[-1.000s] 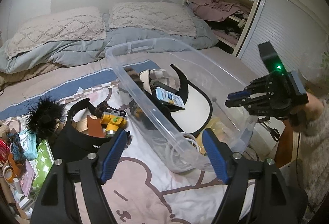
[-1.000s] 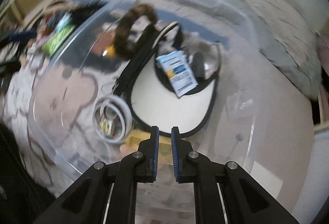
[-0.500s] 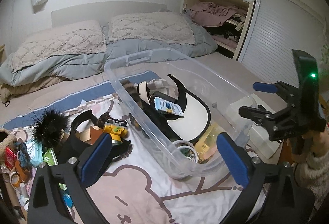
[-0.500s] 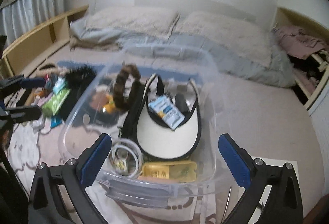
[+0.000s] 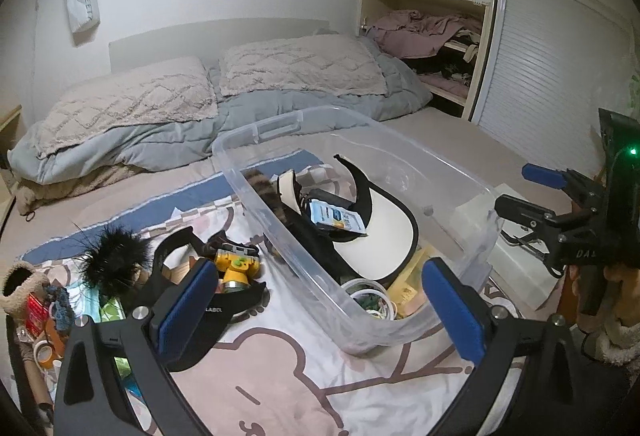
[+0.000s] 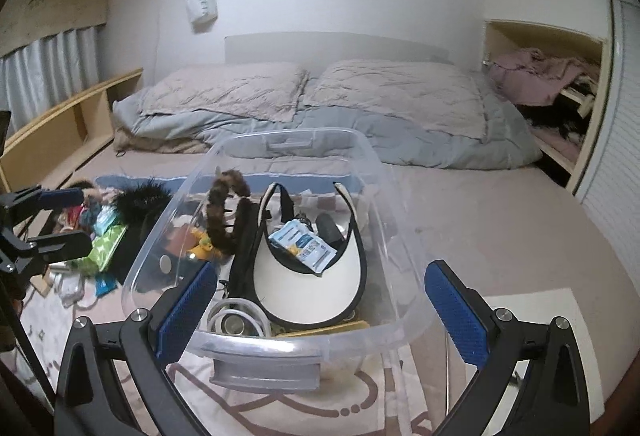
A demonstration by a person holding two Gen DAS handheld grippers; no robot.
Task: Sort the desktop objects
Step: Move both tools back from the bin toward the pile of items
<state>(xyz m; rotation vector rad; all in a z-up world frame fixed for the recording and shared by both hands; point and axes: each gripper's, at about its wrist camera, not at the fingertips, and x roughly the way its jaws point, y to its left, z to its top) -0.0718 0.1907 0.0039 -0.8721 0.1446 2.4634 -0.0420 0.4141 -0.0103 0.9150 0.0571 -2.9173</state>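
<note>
Both grippers spread wide, holding nothing.
Left gripper (image 5: 320,300) and right gripper (image 6: 322,310) hovering near clear rectangular plastic bin (image 6: 384,195) containing cream black-edged visor (image 6: 316,276).

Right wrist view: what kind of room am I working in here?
Most likely a bedroom: a bed with two pillows and a grey duvet, plus a closet nook piled with clothes. The clear bin sits on the bed.
</note>
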